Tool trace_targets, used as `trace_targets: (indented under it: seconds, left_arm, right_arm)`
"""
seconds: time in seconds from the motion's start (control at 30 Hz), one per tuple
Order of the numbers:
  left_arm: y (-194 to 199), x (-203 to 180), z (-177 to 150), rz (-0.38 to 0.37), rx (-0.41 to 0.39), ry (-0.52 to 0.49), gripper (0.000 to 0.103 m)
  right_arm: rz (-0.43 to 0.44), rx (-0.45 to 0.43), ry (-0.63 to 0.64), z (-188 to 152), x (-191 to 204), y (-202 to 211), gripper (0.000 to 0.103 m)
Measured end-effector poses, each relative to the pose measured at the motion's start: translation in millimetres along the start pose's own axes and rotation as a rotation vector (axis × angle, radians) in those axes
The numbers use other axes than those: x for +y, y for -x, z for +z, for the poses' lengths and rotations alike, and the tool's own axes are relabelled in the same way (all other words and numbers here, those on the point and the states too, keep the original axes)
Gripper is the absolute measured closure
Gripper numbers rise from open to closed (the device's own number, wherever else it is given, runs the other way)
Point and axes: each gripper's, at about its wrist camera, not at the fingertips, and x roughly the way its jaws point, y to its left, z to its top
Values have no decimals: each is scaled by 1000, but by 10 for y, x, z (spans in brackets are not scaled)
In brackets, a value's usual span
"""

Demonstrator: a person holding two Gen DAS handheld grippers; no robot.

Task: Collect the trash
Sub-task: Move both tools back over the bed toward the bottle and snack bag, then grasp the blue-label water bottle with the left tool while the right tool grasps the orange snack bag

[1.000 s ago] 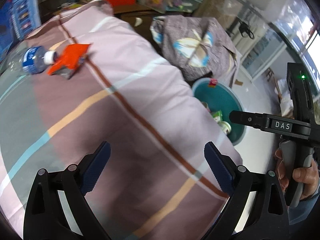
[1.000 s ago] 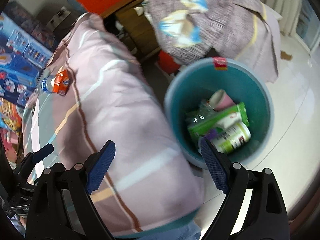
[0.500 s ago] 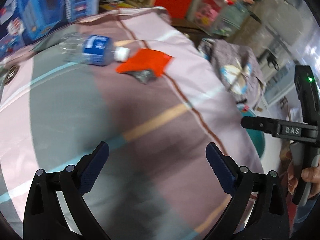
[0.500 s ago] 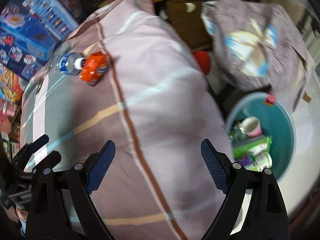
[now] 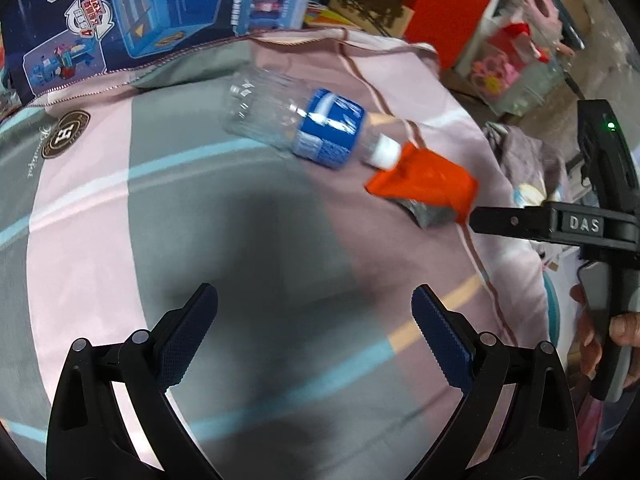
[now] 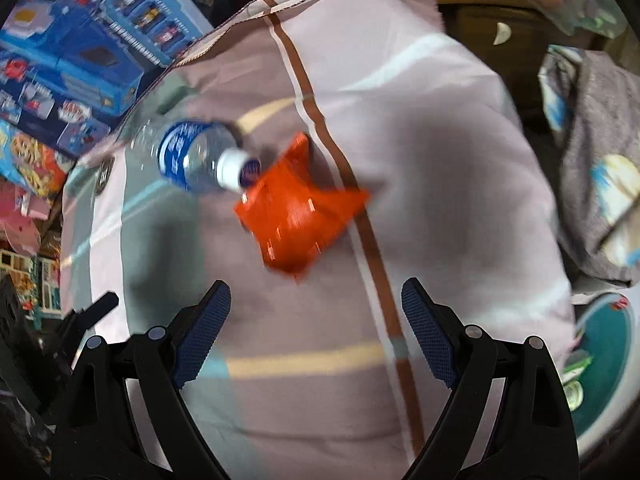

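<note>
Far left, stacked blue toy boxes (image 5: pixel 132 20) stand behind the bed. The striped quilt (image 5: pixel 248 240) in pink, grey and mauve covers it. Left claw (image 5: pixel 316 344) hangs over bare quilt, blue pads spread wide, nothing between them. Ahead of it a clear plastic bottle (image 5: pixel 300 124) lies on its side, blue label, white cap pointing right. The cap touches or nearly touches an orange wrapper (image 5: pixel 424 184), crumpled, with a silvery underside; motion blur leaves the contact unsure. Right claw (image 6: pixel 316 328) is above the quilt just short of the wrapper (image 6: pixel 300 216), pads wide apart and empty; the bottle (image 6: pixel 196 160) lies to the wrapper's upper left. At the right edge, off the bed, a teal bin (image 6: pixel 604 344) sits low, with some trash inside. A patterned grey cloth (image 6: pixel 600 152) is heaped beyond it.
</note>
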Motion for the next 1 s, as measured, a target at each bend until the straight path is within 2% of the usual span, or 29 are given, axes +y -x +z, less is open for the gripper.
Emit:
trace_targets:
  seconds: [0.23,0.3,0.33,0.37,0.5,0.53,0.7,0.77,0.9,1.0]
  left_arm:
    - [-144,161,302,-28,2,71,5]
    - [-186,171,356,-31,5,92,5]
    - [-212,173,384,-32,6,100,5]
    - [-237,172,413,-33,8,111,5]
    - [-327,145,560,-19,13,159,5]
    - [-338,147,590,-17,12,172,5]
    - [-405,184,817,11,-7,293,5]
    - [-435,185,920,22,-24,350,5]
    - [-528,107,1090,93,-55,392,5]
    - [-627,84,1166,120,-53,420,5]
  right_arm:
    - [5,8,-47,295,-49,-275,20]
    - [4,9,-34,307,-57,-321,33]
    - [6,14,-26,310,-61,-338,54]
    - [5,28,-20,315,-69,-364,63]
    - [8,25,5,385,-96,-312,72]
    - [-4,18,13,408,-103,-278,77]
    - [-100,-39,57,601,-201,-58,81]
    - [-115,-48,70,677,-219,-16,82]
    - [-134,-67,106,851,-173,-11,82]
    - [-139,-64,140,947,-83,-93,82]
